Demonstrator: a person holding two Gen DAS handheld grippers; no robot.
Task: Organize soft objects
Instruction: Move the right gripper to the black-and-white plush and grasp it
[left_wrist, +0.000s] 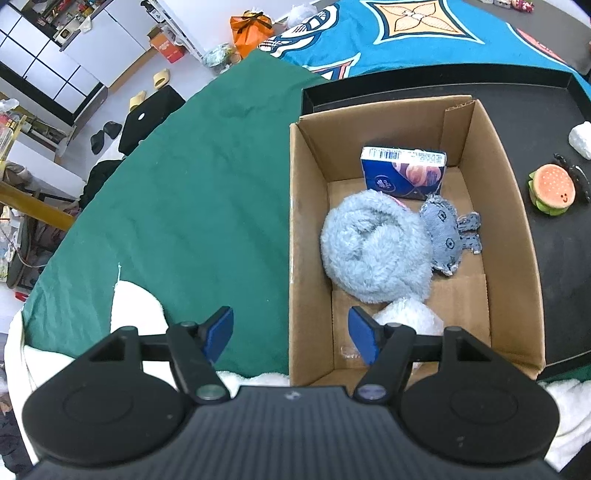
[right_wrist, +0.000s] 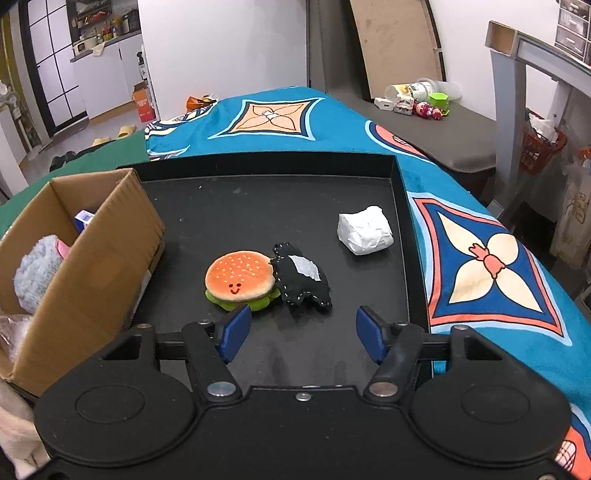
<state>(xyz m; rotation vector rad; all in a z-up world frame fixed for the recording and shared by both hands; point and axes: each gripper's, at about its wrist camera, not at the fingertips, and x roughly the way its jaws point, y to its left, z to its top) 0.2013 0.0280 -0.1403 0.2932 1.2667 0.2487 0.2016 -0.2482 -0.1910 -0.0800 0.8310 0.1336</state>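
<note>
Spread over the work surface are a dark green cloth (left_wrist: 184, 184) and a bright turquoise blanket with orange diamond patterns (right_wrist: 480, 258), and on them sits a shallow black tray (right_wrist: 280, 206). At the tray's left end stands an open brown cardboard box (left_wrist: 509, 229).

Inside the box lie a fluffy pale-blue plush bundle (left_wrist: 373, 247), a small grey-blue denim soft toy (left_wrist: 443, 236) touching its right side, a blue tissue packet (left_wrist: 402, 171) leaning against the far wall, and a clear crinkled plastic bag (left_wrist: 410, 317) at the near end.

Out on the tray floor, a plush hamburger with an orange bun, a smiling face and green lettuce trim (right_wrist: 240, 278) lies touching a black stitched soft toy with a grey patch (right_wrist: 303, 280) on its right. A white crumpled paper-wrapped bundle (right_wrist: 364, 229) sits apart from them, nearer the tray's right wall.

The left gripper (left_wrist: 291, 332) hangs over the box's near left wall, one blue pad outside above the green cloth and the other above the box interior by the plastic bag; its jaws stand apart and hold nothing. The right gripper (right_wrist: 303, 332) points down at the tray just short of the hamburger and the black toy, its jaws also parted and empty, the left blue pad close to the lettuce edge.
</note>
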